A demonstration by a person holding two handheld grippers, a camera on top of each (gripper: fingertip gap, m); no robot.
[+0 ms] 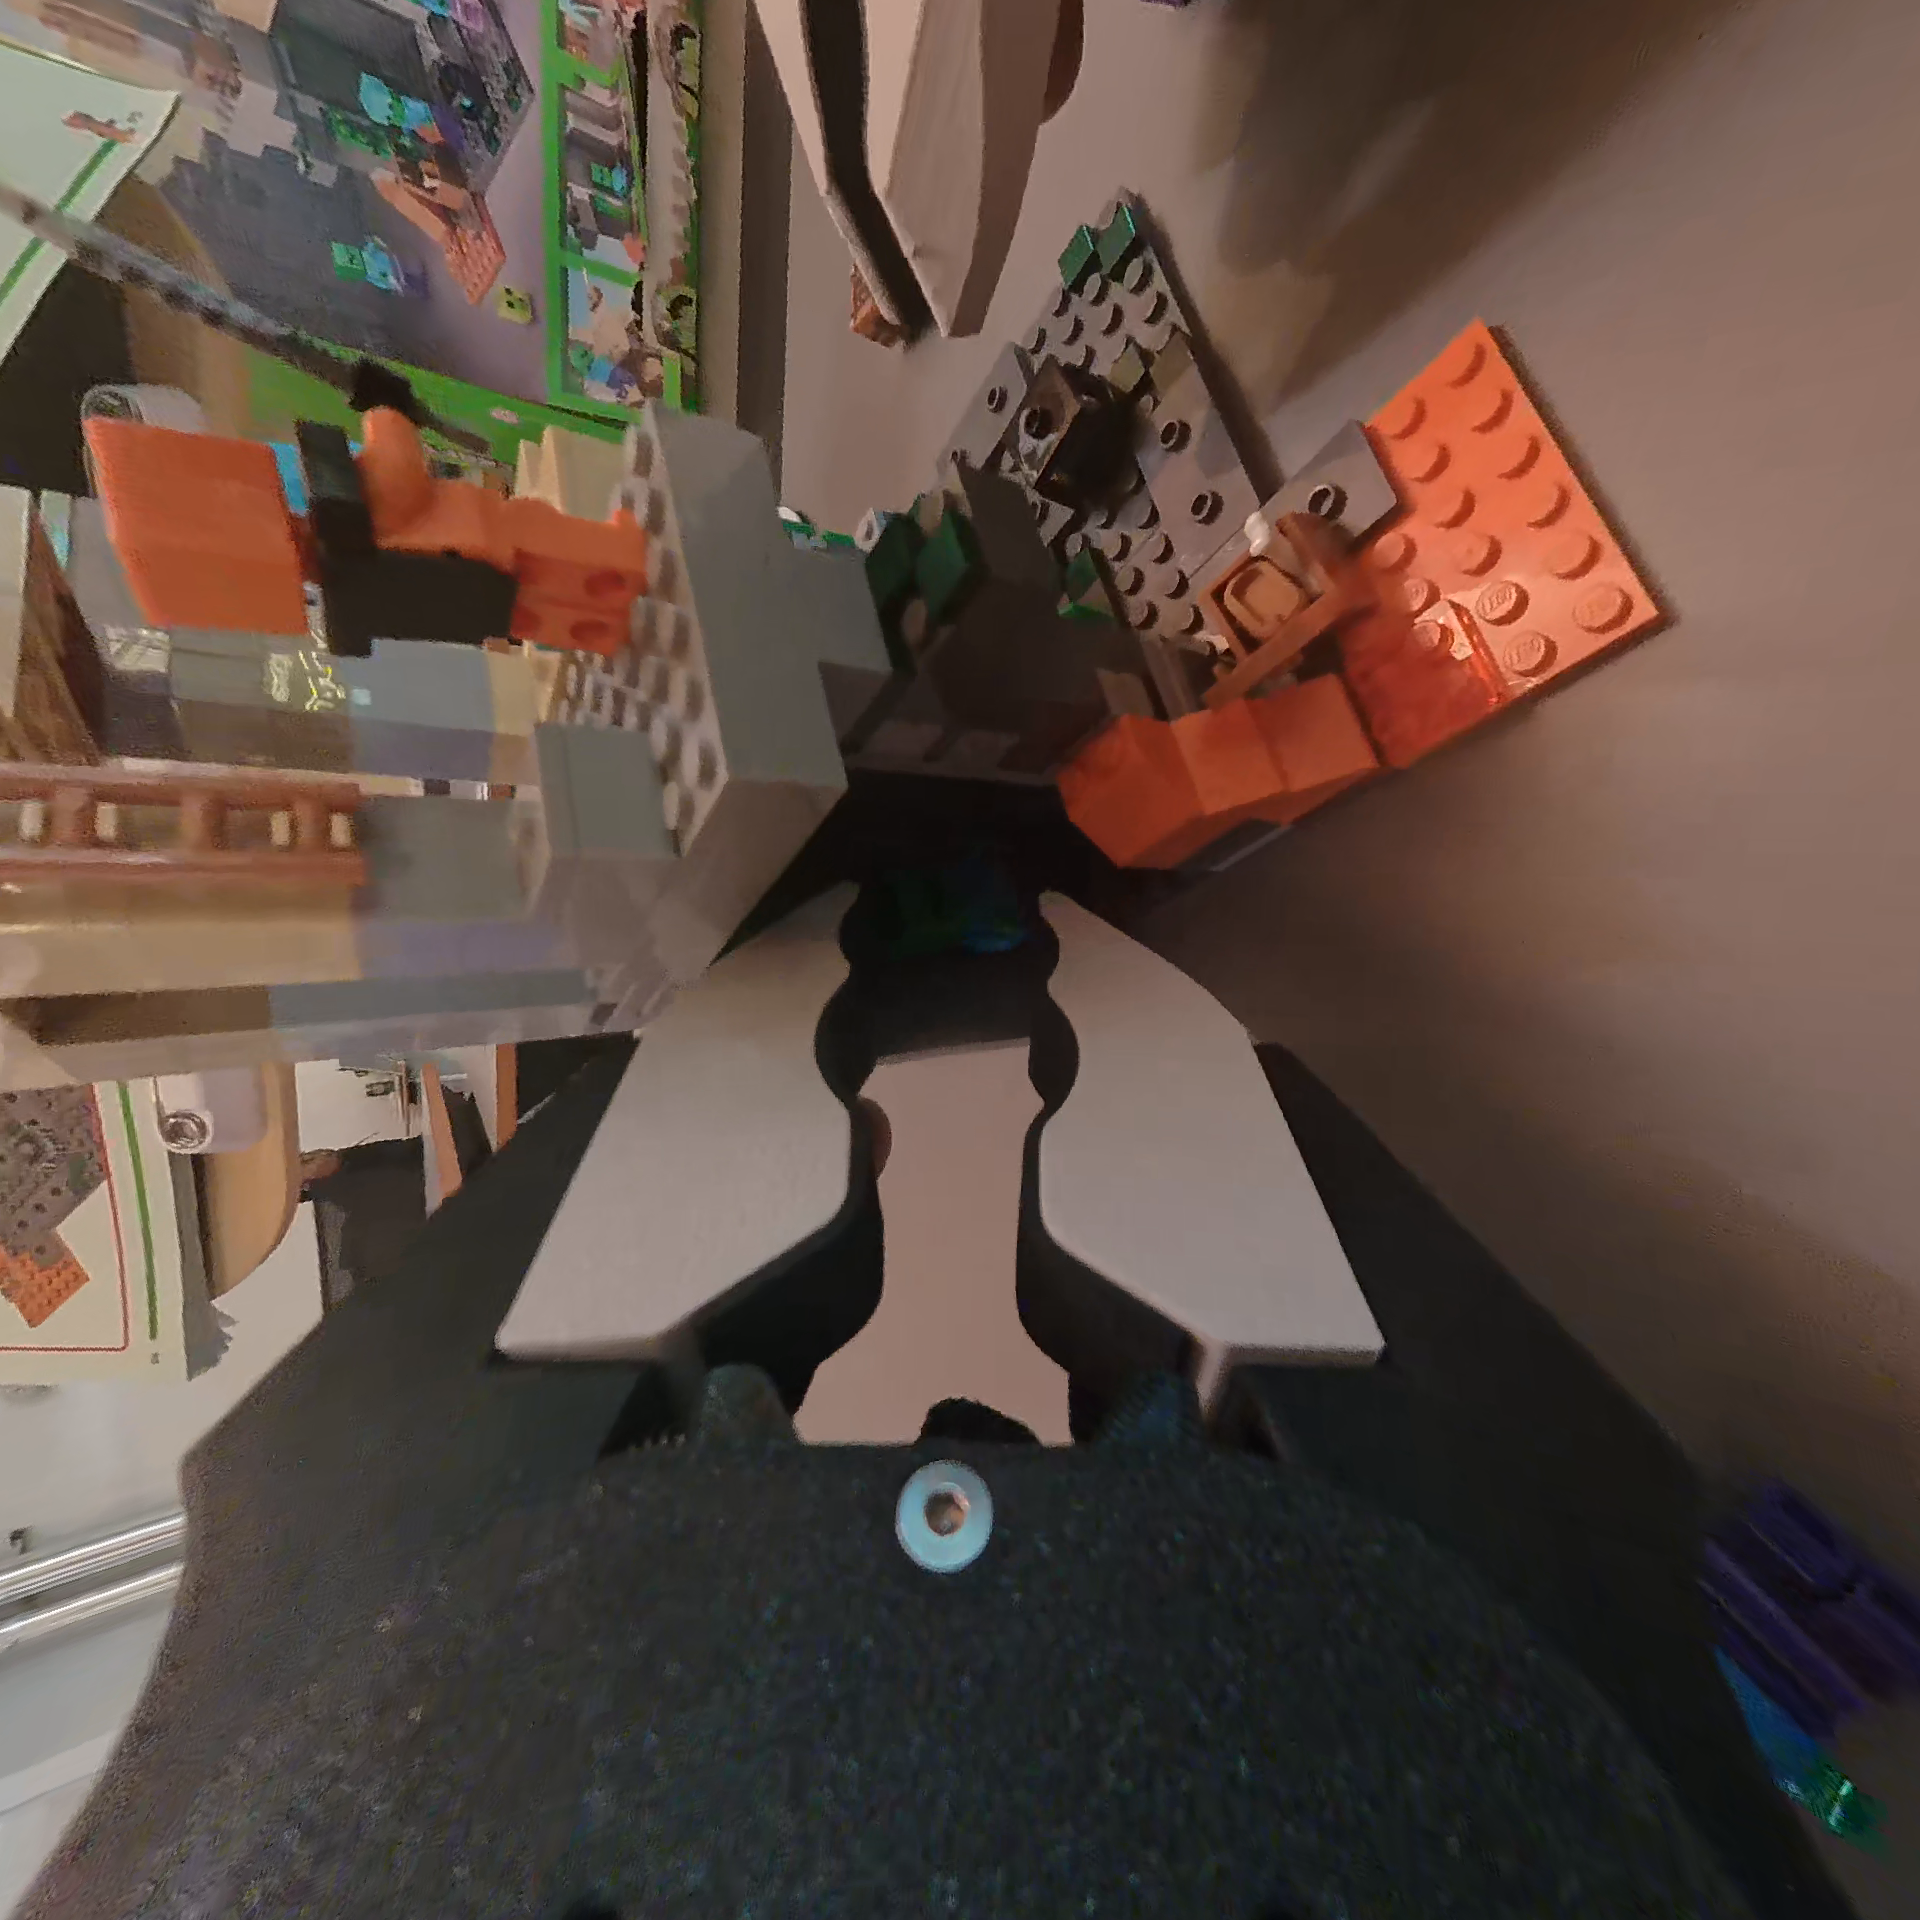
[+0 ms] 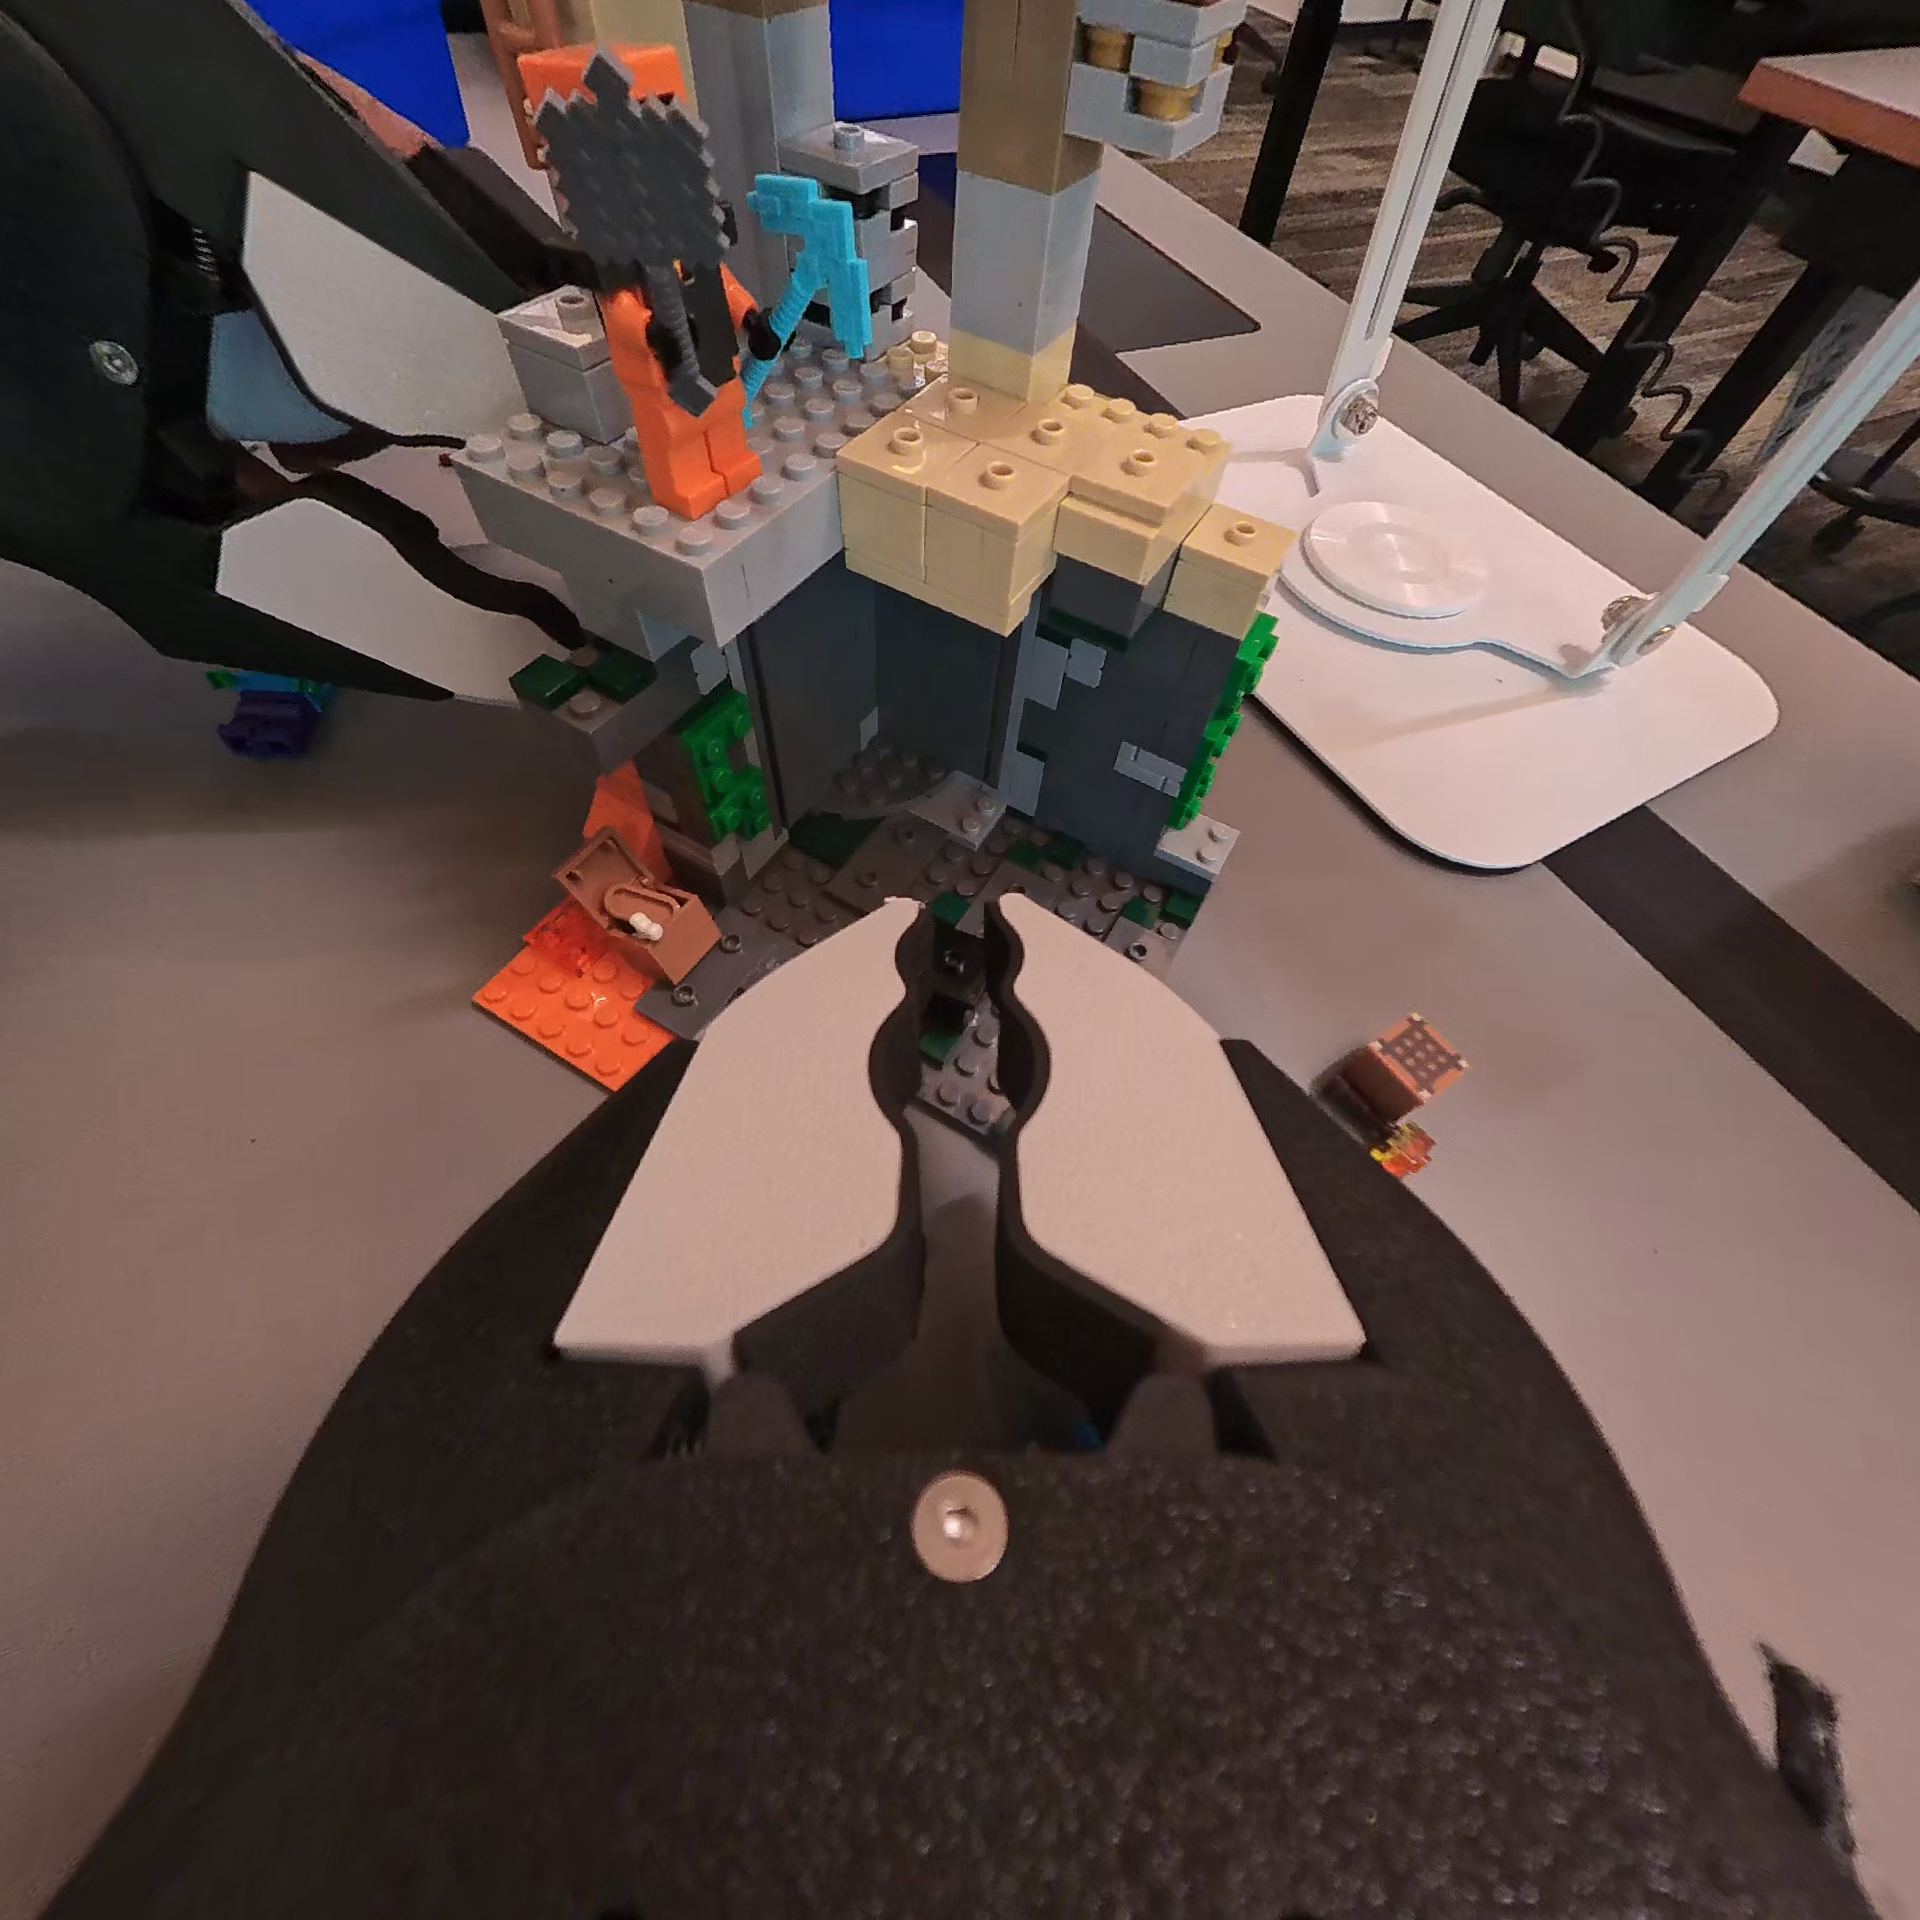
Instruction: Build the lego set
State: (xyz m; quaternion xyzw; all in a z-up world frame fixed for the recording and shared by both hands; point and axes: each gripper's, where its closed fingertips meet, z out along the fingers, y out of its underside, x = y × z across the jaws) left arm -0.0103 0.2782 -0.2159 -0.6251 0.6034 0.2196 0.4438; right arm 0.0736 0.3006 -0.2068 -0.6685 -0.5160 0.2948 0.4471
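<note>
Grey desk (image 2: 260, 1039), office chairs behind; the lego build (image 2: 883, 644) sits mid-desk, mostly finished. Left to right: your left tongs (image 2: 540, 644) are parted wide across the grey ledge under the orange figure (image 2: 691, 416), contact unclear, seemingly bracing the model. Centre: your right tongs (image 2: 956, 914) hover low at the dark base plate, jaws a narrow slit apart; can't tell if they hold anything. Right: a brown block (image 2: 1397, 1070) lies loose beside the white lamp base (image 2: 1507, 748). Likely late detailing; next, fetch that block and press it on while the left steadies.
</note>
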